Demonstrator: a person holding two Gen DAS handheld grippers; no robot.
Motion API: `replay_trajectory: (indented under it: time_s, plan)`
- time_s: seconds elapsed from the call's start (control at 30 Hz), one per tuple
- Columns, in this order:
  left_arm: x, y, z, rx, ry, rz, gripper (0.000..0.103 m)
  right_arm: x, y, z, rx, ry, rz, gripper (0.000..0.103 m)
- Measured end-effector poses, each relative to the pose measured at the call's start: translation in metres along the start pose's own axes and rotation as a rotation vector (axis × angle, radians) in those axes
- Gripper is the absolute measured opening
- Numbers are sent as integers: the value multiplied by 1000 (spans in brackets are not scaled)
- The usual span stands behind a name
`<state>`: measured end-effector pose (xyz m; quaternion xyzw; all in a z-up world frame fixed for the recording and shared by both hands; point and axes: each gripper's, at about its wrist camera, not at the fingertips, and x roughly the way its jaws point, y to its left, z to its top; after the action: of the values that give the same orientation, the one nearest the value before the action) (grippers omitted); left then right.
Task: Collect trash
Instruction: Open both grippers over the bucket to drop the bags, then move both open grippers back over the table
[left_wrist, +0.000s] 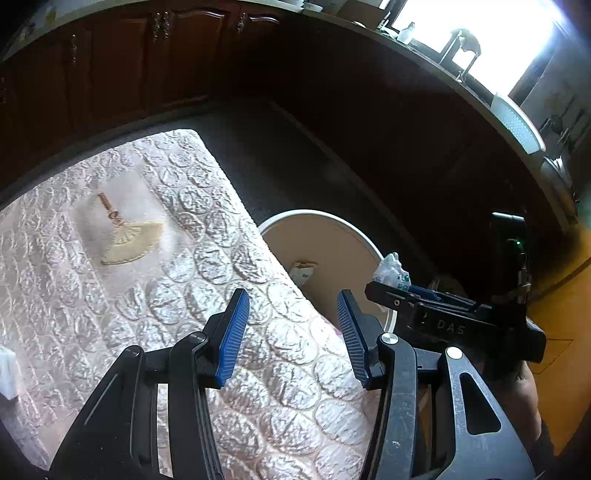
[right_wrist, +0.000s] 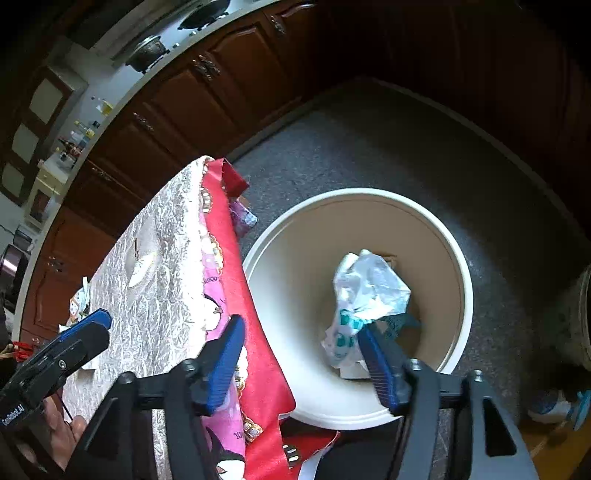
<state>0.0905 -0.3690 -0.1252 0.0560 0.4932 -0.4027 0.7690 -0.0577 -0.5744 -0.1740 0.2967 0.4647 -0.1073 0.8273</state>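
Left wrist view: left gripper (left_wrist: 293, 332) jaws apart, nothing between them, over the table's (left_wrist: 155, 236) right edge with its embossed pale cover. White bin (left_wrist: 369, 240) on the floor just off that edge; a cardboard scrap (left_wrist: 303, 271) lies inside. Right gripper (left_wrist: 406, 295) reaches over the bin with a crumpled plastic wrapper (left_wrist: 388, 269) at its tip.

Right wrist view: right gripper (right_wrist: 301, 345) jaws wide, the wrapper (right_wrist: 365, 291) touching only the right finger (right_wrist: 380, 362), above the bin (right_wrist: 467, 295). Red cloth (right_wrist: 255, 332) hangs off the table edge.
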Motion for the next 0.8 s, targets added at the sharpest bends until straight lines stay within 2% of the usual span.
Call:
replay_trajectory:
  time_s: [0.07, 0.2, 0.27, 0.3, 0.37, 0.4, 0.47, 0.63, 0.8]
  plan:
    - [-5, 7, -1, -10, -2, 2, 48, 4, 2, 1, -23, 31, -45, 62]
    - [-6, 12, -6, -26, -7, 5, 48, 1, 3, -1, -39, 32, -18, 62]
    - [-8, 12, -7, -29, -8, 5, 48, 7, 6, 0, -78, 87, -59, 62]
    - [-8, 12, -8, -28, -11, 5, 48, 6, 4, 0, -59, 91, -31, 62]
    - [-9, 11, -10, -25, -14, 7, 48, -3, -4, 2, 12, 46, 82, 62]
    - [-10, 10, -10, -23, -15, 7, 48, -5, -5, 3, 18, 39, 76, 62]
    - [-12, 9, -12, -19, -21, 9, 48, -3, -3, 4, -12, 54, 4, 62]
    - [-24, 8, -18, -13, -41, 31, 48, -11, 3, 0, -16, 37, 24, 62]
    - [-36, 14, -25, -4, -66, 85, 48, -16, 24, -2, -65, 25, 22, 62]
